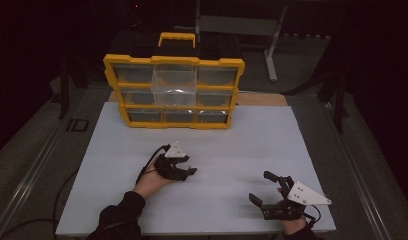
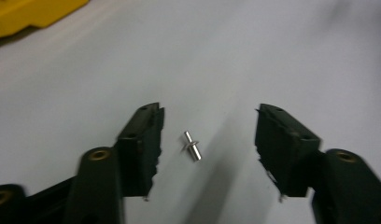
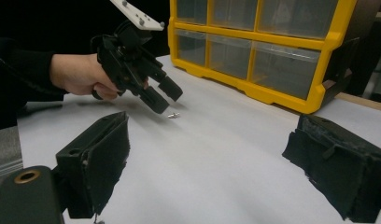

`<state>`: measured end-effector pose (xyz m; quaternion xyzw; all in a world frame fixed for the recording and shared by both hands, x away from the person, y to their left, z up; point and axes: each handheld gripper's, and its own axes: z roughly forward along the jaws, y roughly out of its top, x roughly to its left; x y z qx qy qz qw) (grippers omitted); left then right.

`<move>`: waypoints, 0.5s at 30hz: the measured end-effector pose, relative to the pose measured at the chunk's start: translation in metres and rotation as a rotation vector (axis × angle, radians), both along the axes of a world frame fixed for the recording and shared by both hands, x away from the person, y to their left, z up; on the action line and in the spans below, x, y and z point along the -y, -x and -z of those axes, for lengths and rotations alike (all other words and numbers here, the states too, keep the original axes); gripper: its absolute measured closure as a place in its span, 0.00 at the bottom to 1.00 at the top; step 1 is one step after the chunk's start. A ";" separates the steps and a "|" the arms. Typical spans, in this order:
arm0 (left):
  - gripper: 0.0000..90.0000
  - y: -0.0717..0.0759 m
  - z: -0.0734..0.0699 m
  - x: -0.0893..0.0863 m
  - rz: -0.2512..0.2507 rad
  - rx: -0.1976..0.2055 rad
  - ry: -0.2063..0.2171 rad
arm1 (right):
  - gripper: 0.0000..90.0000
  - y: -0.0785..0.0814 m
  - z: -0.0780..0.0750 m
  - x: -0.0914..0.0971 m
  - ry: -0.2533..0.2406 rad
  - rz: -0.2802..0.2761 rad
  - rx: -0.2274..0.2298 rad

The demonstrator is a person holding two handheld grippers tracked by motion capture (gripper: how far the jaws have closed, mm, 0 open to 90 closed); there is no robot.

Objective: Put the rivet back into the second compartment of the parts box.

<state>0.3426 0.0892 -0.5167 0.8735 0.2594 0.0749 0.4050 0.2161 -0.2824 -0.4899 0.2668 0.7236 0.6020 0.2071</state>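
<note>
A small silver metal pin (image 2: 192, 145) lies on the white tabletop (image 1: 232, 145). My left gripper (image 2: 209, 112) points down at it, jaws apart, with the pin between them nearer the left jaw; neither pad touches it. In the high view this left gripper (image 1: 191, 166) sits at the table's middle, held by a hand in a dark sleeve. The right gripper view shows the left gripper (image 3: 169, 100) tilted just above the pin (image 3: 173, 115). My right gripper (image 1: 259, 186) rests near the front right edge, its jaws (image 3: 209, 126) wide open with nothing between them.
A yellow parts organizer (image 1: 174, 60) with clear drawers stands upright at the table's far edge, a carry handle on top. Its frame (image 3: 254, 88) rises behind the left gripper, and one corner (image 2: 30, 14) shows top left. Dark floor and a metal stand lie beyond.
</note>
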 end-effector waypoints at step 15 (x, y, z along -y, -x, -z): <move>0.77 -0.005 0.009 0.006 0.000 -0.001 -0.076 | 0.12 0.000 0.000 0.000 0.003 0.001 0.001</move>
